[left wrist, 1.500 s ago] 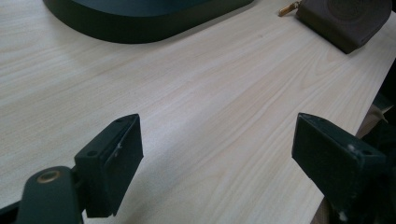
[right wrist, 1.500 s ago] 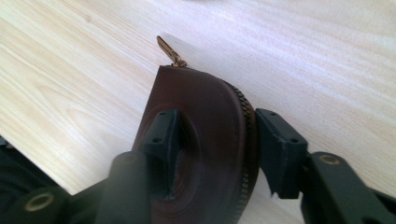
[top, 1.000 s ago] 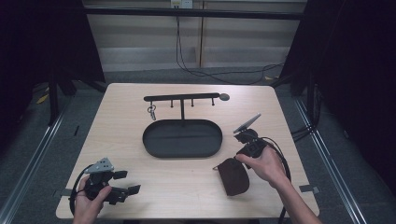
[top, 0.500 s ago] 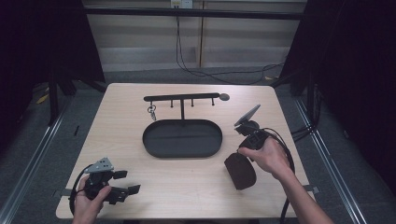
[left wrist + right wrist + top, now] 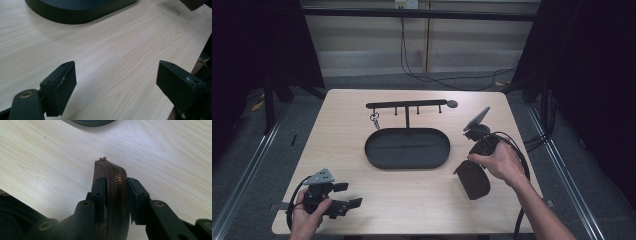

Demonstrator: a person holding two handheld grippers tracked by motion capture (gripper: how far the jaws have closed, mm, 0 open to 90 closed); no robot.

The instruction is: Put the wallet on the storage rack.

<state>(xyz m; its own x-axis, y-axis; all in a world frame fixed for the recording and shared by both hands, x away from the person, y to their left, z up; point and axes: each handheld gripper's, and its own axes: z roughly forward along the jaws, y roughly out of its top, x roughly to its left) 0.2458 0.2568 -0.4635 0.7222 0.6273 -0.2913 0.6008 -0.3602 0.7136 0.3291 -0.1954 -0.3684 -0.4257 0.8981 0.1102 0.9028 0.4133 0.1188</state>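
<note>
At the near left corner of the worktop (image 5: 362, 150) the left gripper (image 5: 116, 82) rests with fingers wide and empty. Right of the black tray (image 5: 407, 148), the right gripper (image 5: 115, 188) pinches a brown zipped pouch (image 5: 111, 182) edge-on; gripped so narrowly, it could swivel or slip out.

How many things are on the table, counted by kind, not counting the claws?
Black oval tray: 1
Black hook rack: 1
Key ring on the rack: 1
Brown zip pouch, clamped in the right claw: 1
Total: 4
</note>
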